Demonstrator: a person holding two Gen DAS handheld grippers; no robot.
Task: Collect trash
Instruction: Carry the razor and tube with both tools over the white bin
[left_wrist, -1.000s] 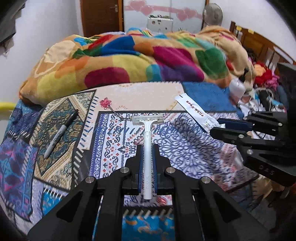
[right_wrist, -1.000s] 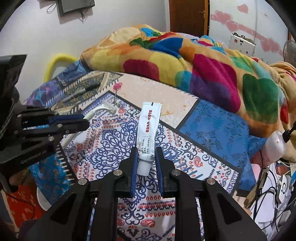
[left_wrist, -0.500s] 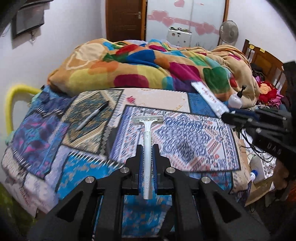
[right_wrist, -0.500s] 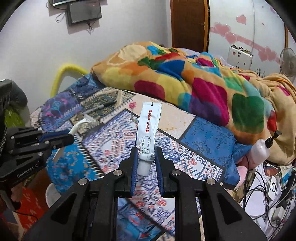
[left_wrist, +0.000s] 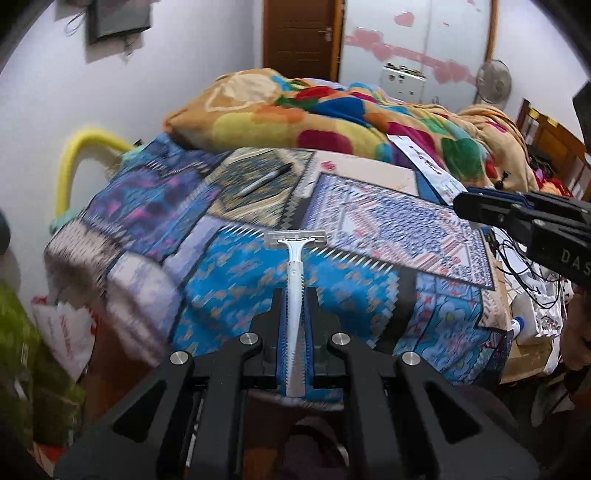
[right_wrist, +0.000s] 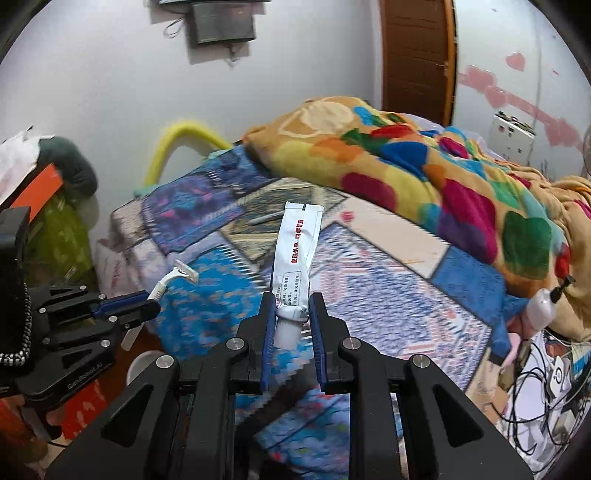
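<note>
I have the patchwork bedspread (left_wrist: 236, 280) below and ahead of both tools; on it lies only a pen (left_wrist: 264, 179); my right gripper (right_wrist: 291, 317) is clenched on the cap end of a white ointment tube (right_wrist: 295, 254), my left gripper (left_wrist: 295, 317) pinches a disposable razor (left_wrist: 295, 280) by its handle, head forward; the bin is, I think, the blurred white rim (right_wrist: 142, 363) lower left; I should carry both level, grips firm, razor head clear of cloth.
</note>
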